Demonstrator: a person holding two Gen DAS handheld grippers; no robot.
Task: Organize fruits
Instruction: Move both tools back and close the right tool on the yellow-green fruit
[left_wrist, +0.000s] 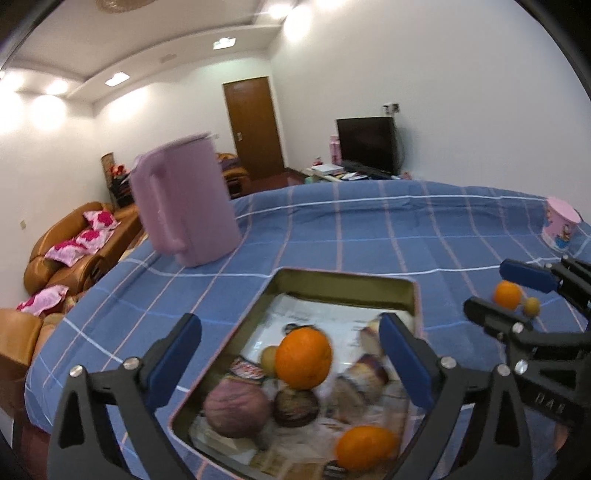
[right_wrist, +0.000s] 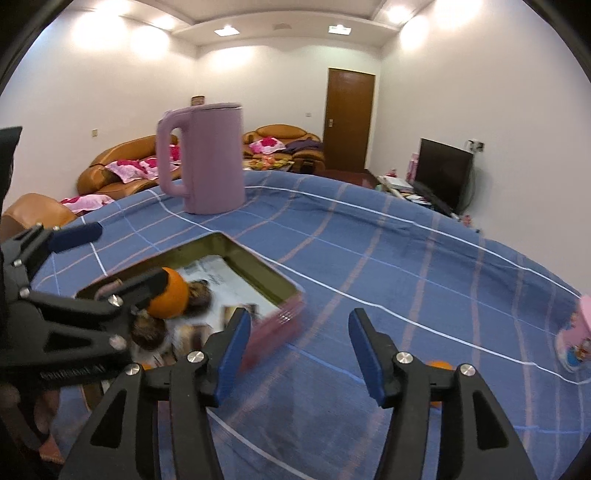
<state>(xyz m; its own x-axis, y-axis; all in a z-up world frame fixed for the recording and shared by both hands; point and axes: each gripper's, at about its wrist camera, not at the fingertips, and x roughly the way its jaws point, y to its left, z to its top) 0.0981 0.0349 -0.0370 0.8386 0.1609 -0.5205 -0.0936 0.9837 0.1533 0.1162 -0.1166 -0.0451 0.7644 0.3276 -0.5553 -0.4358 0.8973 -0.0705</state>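
An open metal tin (left_wrist: 347, 284) lined with paper lies on the blue checked cloth. It holds two oranges (left_wrist: 303, 358) (left_wrist: 365, 446), two dark purple fruits (left_wrist: 236, 408) and a small yellow-green one (left_wrist: 269, 358). My left gripper (left_wrist: 288, 328) hangs open over the tin, its pads well clear of the upper orange. My right gripper (right_wrist: 299, 325) is open above the bare cloth beside the tin's right corner (right_wrist: 291, 295), with nothing between its fingers. Another orange (left_wrist: 508, 294) and a small yellow fruit (left_wrist: 532, 306) lie on the cloth to the right.
A pink kettle (right_wrist: 207, 158) stands on the cloth behind the tin. A pink printed cup (left_wrist: 561, 225) sits at the far right edge. Orange sofas with pink cushions (right_wrist: 125, 170), a door and a dark screen (right_wrist: 443, 170) are beyond the table.
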